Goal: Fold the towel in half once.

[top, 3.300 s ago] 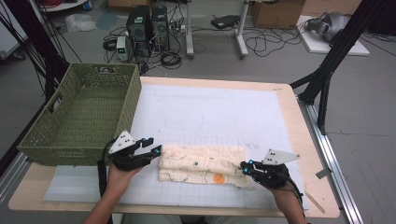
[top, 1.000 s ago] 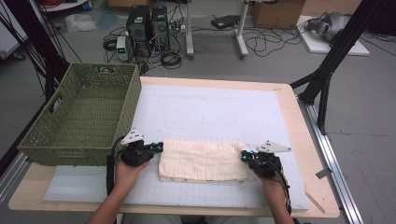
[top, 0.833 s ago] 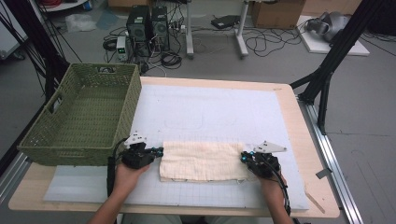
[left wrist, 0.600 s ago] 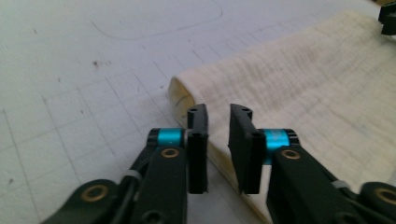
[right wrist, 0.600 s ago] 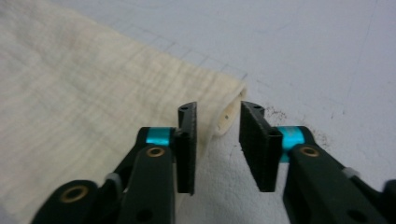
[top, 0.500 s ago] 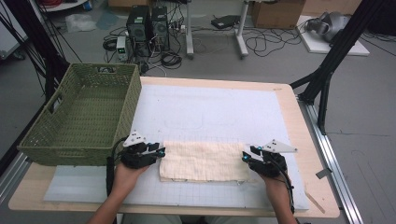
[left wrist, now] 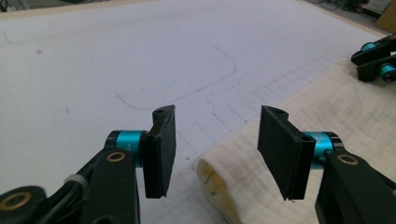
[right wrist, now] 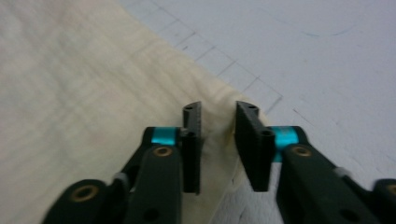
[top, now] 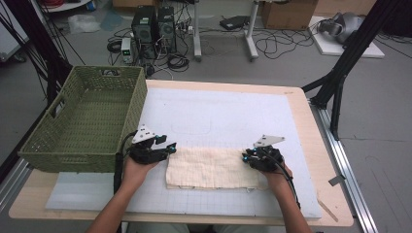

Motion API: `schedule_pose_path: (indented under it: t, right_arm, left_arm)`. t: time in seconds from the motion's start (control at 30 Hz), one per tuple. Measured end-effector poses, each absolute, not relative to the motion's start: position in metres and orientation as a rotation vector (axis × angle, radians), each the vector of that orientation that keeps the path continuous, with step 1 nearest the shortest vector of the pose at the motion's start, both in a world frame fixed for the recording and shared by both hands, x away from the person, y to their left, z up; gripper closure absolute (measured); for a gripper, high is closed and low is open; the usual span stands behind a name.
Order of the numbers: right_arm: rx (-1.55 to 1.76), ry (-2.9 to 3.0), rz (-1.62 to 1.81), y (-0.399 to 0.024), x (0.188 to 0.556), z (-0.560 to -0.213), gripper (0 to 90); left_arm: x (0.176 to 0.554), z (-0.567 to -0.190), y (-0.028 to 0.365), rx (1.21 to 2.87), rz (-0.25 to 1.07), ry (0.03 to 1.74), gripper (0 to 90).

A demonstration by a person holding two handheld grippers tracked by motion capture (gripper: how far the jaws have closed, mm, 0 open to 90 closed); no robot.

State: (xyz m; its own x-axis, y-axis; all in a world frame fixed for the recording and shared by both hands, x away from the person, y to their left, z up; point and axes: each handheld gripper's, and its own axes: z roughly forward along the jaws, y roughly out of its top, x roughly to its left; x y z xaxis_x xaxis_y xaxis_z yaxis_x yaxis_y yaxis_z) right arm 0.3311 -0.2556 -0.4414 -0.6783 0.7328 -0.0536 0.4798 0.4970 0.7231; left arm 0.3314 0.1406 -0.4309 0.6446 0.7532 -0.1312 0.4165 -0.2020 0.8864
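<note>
while the left claw (left wrist: 212, 156) gapes empty, the right claw (right wrist: 218, 140) narrows over the cloth (top: 211, 167) corner.

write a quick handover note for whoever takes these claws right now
Left claw: jaws have just been opening, now apart, holding nothing, at the left end of the folded cream cloth.
Right claw: jaws have just been closing, narrow gap over the cloth's right edge; grip not certain.
Cloth lies folded on the white mat, beside the green basket.
Done: cloth folded.
Left, probably: move it into the basket.
</note>
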Motion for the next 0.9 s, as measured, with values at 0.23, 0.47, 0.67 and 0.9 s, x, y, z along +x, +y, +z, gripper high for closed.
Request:
schedule_pose_path:
  t: [0.23,0.47,0.67,0.9]
  right_arm:
    - [1.085,2.314,0.991,-0.255,0.339,-0.444,69.3]
    - [1.112,2.198,1.065,-0.265,0.337,-0.431,46.1]
    - [1.136,2.233,1.046,-0.262,0.356,-0.436,37.7]
    - [1.155,2.338,1.086,-0.265,0.362,-0.448,63.3]
  left_arm:
    - [0.333,-0.433,0.138,1.847,0.42,0.927,47.0]
    - [0.342,-0.442,0.132,1.867,0.415,0.948,45.9]
    - [0.351,-0.45,0.131,1.913,0.342,1.01,46.0]
    - [0.348,-0.451,0.121,2.025,0.331,0.929,83.6]
